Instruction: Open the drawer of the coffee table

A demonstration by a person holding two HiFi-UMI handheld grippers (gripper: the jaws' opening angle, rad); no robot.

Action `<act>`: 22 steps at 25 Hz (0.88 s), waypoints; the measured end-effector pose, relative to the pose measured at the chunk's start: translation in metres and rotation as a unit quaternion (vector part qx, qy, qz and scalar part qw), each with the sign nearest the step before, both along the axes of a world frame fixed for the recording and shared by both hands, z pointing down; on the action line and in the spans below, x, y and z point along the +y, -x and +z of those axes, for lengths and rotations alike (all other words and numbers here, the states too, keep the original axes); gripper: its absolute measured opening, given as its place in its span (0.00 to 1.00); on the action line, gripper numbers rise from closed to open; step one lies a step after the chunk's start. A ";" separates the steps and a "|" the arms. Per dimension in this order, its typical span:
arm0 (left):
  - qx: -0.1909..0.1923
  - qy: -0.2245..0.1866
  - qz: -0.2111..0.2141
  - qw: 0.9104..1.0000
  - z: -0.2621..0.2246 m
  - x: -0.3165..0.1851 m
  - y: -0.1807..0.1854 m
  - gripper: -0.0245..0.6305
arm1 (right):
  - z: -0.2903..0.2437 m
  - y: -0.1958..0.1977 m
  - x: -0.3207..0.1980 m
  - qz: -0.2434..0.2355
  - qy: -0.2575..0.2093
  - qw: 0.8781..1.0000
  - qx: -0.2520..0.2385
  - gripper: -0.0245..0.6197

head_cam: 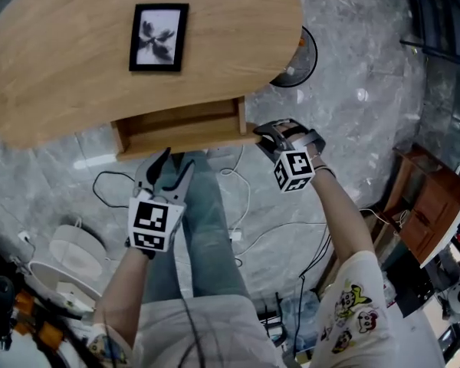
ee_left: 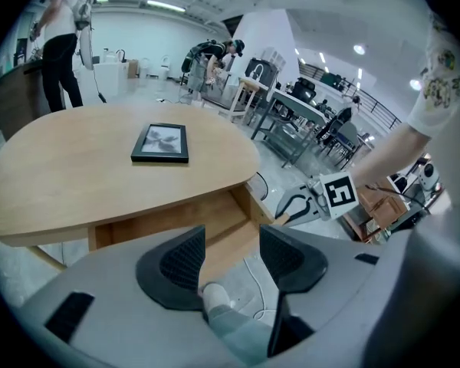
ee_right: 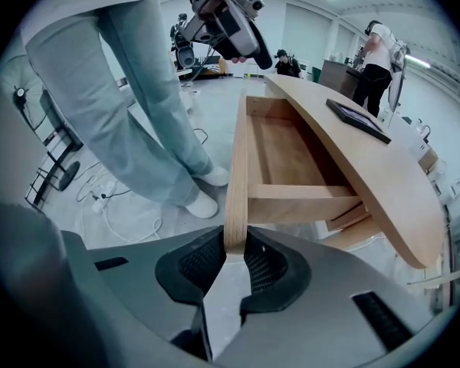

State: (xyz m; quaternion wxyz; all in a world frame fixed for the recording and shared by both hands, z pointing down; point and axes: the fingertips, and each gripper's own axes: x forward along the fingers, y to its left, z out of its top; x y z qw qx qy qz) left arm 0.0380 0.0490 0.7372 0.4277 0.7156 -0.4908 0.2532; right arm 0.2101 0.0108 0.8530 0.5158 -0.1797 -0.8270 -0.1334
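Straightness of pull was my need: right tongs [ee_right: 234, 253] clamped on the pale wooden drawer [ee_right: 236, 167] mid-frame, left tongs [ee_left: 231, 248] apart, empty.

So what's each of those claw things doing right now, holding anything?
Left gripper: open, nothing between its jaws.
Right gripper: closed on the drawer's front panel.

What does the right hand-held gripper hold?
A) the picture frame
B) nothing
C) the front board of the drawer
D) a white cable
C: in the right gripper view, the right hand-held gripper has both pads pressed on the front board of the pulled-out drawer.
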 end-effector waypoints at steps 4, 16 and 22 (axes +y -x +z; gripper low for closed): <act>-0.003 0.002 -0.010 1.000 0.003 -0.004 0.002 0.34 | 0.001 -0.011 0.015 0.007 0.002 1.000 0.001 0.14; -0.003 0.022 0.000 1.000 0.015 0.021 -0.021 0.34 | 0.017 -0.022 0.043 0.006 0.014 1.000 0.017 0.14; -0.008 0.029 0.009 1.000 0.024 0.025 -0.031 0.34 | 0.031 -0.023 0.047 0.003 0.015 0.999 0.047 0.14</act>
